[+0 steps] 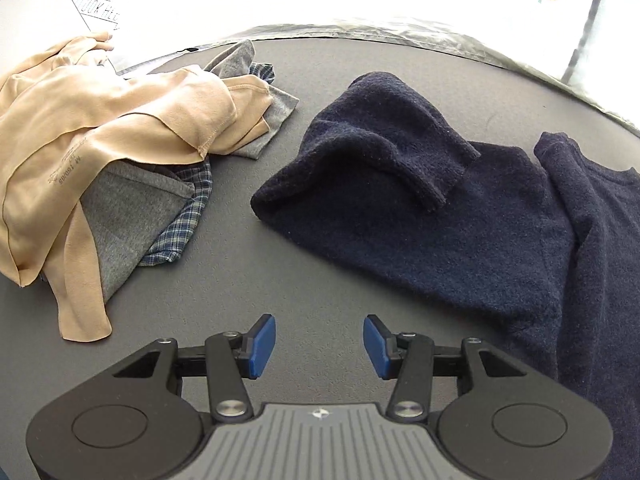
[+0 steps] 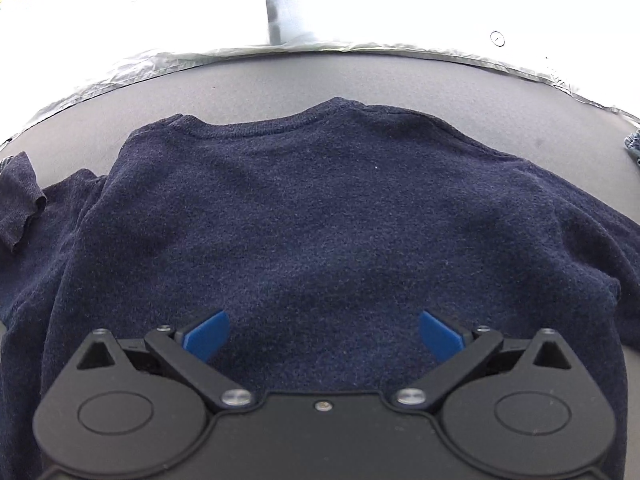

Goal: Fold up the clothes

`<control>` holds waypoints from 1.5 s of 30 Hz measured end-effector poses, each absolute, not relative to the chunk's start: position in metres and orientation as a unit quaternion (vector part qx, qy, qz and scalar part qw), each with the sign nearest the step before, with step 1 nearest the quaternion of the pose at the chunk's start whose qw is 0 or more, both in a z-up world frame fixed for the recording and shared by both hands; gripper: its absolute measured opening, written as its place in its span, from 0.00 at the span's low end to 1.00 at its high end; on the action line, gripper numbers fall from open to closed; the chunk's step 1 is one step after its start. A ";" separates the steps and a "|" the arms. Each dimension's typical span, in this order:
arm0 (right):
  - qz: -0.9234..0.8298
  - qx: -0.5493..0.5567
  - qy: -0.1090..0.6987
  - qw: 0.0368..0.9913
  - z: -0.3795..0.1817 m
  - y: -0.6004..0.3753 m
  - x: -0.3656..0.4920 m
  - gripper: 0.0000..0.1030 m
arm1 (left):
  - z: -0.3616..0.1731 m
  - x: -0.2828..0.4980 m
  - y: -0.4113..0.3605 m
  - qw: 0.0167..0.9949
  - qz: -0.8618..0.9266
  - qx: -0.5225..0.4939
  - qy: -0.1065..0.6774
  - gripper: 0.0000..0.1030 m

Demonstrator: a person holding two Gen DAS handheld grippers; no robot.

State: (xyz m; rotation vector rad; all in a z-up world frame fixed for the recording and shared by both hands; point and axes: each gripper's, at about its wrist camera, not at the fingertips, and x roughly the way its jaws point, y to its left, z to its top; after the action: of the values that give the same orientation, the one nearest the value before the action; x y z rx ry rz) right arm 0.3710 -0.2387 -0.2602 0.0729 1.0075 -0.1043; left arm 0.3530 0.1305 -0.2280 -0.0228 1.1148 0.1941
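A navy knit sweater (image 2: 320, 220) lies spread on the dark grey table (image 2: 360, 80), neckline toward the far edge. In the left wrist view its left sleeve (image 1: 380, 148) is bunched and folded back over the body (image 1: 520, 240). My left gripper (image 1: 319, 334) is open and empty above bare table, to the left of the sweater. My right gripper (image 2: 323, 330) is open wide and empty, hovering over the sweater's lower middle.
A heap of clothes sits at the left: a beige garment (image 1: 100, 120), a grey one (image 1: 132, 216) and a blue plaid one (image 1: 188, 220). A white sheet with print (image 1: 96, 12) lies behind it. A crinkled plastic strip (image 2: 400, 48) edges the far side. A denim scrap (image 2: 634, 144) shows at far right.
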 end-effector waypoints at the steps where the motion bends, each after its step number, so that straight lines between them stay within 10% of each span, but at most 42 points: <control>1: -0.057 0.036 0.482 0.874 -0.263 -0.238 0.372 1.00 | -0.229 0.357 0.133 0.846 0.091 -0.009 0.526 0.49; 21: -0.078 0.044 0.453 0.887 -0.281 -0.238 0.385 1.00 | -0.242 0.454 0.138 0.865 0.113 0.016 0.489 0.56; 26: -0.082 0.045 0.449 0.889 -0.282 -0.237 0.383 1.00 | -0.241 0.449 0.137 0.872 0.131 0.003 0.472 0.23; 32: -0.082 0.045 0.446 0.890 -0.284 -0.235 0.383 1.00 | -0.225 0.435 0.151 0.882 0.171 -0.031 0.439 0.08; 45: -0.067 0.041 0.436 0.897 -0.286 -0.237 0.374 1.00 | -0.193 0.359 0.185 0.852 0.271 -0.080 0.440 0.08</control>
State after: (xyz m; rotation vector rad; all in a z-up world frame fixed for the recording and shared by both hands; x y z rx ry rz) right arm 0.3735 -0.2371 -0.2860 0.0841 0.9024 -0.1390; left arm 0.3587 0.1848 -0.1928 -0.1683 0.9270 0.5711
